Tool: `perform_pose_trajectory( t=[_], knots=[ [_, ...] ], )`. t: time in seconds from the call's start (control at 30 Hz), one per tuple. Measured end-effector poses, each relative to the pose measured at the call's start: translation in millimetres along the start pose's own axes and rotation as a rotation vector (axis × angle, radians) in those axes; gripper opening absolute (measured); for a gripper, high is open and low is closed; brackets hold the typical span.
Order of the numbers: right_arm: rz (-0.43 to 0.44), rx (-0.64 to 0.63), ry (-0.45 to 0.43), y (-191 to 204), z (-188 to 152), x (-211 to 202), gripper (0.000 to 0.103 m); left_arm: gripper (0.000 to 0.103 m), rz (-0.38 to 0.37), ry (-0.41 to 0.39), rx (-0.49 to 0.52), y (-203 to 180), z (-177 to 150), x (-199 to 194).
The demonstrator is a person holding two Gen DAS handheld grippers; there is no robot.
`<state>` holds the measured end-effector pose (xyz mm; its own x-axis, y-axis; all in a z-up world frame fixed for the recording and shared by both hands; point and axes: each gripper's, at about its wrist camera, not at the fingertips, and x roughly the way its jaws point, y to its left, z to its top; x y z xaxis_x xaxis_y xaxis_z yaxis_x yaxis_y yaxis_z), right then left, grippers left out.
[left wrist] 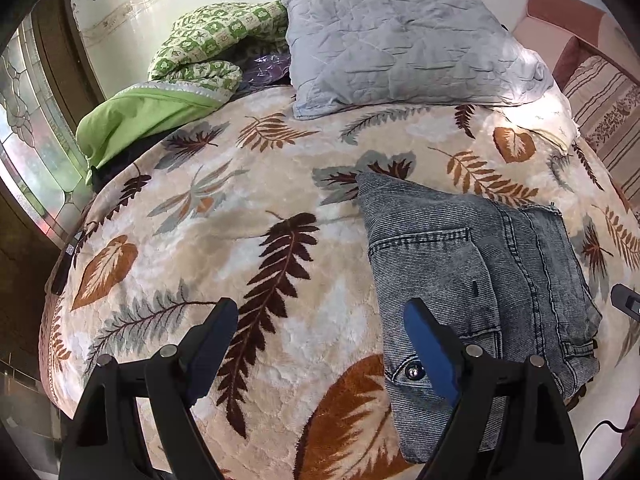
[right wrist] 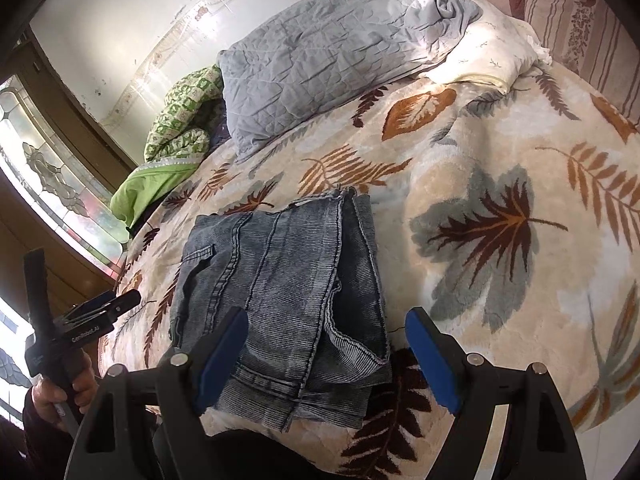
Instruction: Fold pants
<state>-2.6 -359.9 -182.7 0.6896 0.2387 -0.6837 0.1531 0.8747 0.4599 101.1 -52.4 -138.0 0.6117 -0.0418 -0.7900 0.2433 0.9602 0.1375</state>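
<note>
Pants (right wrist: 280,280) lying folded in a compact stack on the bed (right wrist: 500,184), near its front edge. Left claw (left wrist: 320,344) and right claw (right wrist: 328,352) both open, empty, hovering above. If tidying: press stray hem flat, align edges, avoid dragging layers.

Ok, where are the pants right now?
The folded pants lie on the leaf-print blanket, low centre-left in the right wrist view, nearer than the grey pillow.

Grey-blue washed denim pants (right wrist: 280,280) are seen folded into a compact, roughly rectangular stack, laid flat; seams, a back pocket and a metal button (left wrist: 414,371) are exposed
</note>
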Motion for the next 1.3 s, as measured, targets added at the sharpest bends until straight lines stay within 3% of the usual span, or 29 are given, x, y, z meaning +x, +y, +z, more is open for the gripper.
perform_pose_trajectory(
  t=[0.27, 0.67, 1.07, 1.3],
  knots=[
    [0.002, 0.01, 0.018, -6, 7, 12, 0.083, 0.085, -0.096, 0.045, -0.001, -7, 4, 22],
    [0.005, 0.007, 0.021, 0, 22, 16, 0.083, 0.085, -0.116, 0.054, -0.004, -11, 8, 26],
    [0.006, -0.008, 0.027, 9, 17, 12, 0.083, 0.085, -0.127, 0.049, 0.022, -17, 4, 18],
    [0.012, 0.024, 0.061, -4, 13, 20, 0.083, 0.085, -0.146, 0.086, -0.003, -12, 2, 31]
  ],
)
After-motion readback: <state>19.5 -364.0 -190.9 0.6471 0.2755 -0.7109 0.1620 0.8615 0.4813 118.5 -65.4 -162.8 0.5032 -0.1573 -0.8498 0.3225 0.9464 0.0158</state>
